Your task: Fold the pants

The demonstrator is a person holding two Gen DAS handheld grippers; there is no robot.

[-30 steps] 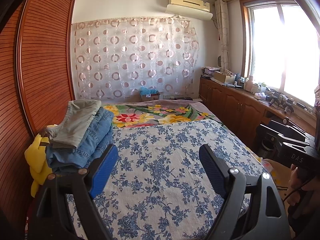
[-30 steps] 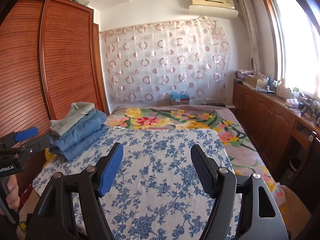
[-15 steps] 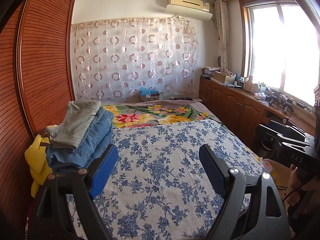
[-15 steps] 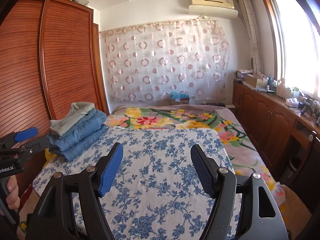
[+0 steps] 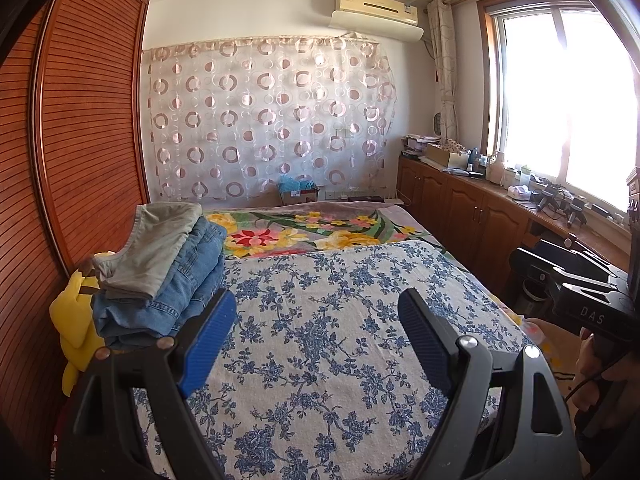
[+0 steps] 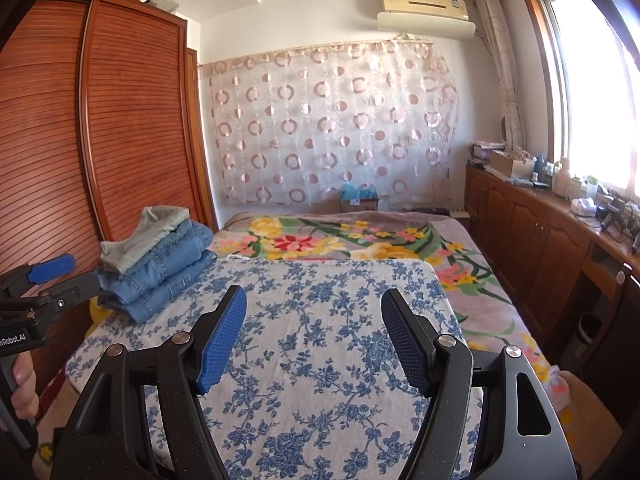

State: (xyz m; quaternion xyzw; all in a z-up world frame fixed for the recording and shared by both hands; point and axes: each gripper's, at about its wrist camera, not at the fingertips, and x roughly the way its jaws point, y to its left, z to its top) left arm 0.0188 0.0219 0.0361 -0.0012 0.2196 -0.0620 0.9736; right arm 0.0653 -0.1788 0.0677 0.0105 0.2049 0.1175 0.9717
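A stack of folded pants lies at the left edge of the bed: a grey-green pair on top of folded blue jeans. My left gripper hovers open over the blue-flowered sheet, nothing between its blue pads, the stack just left of its left finger. My right gripper is open too, empty, above the same sheet, with the stack farther off to its left. The left gripper's body shows at the left edge of the right wrist view, held by a hand.
A wooden slatted wardrobe runs along the bed's left side. A yellow plush sits between it and the stack. A flowered blanket covers the far bed. A wooden counter with clutter stands under the window on the right.
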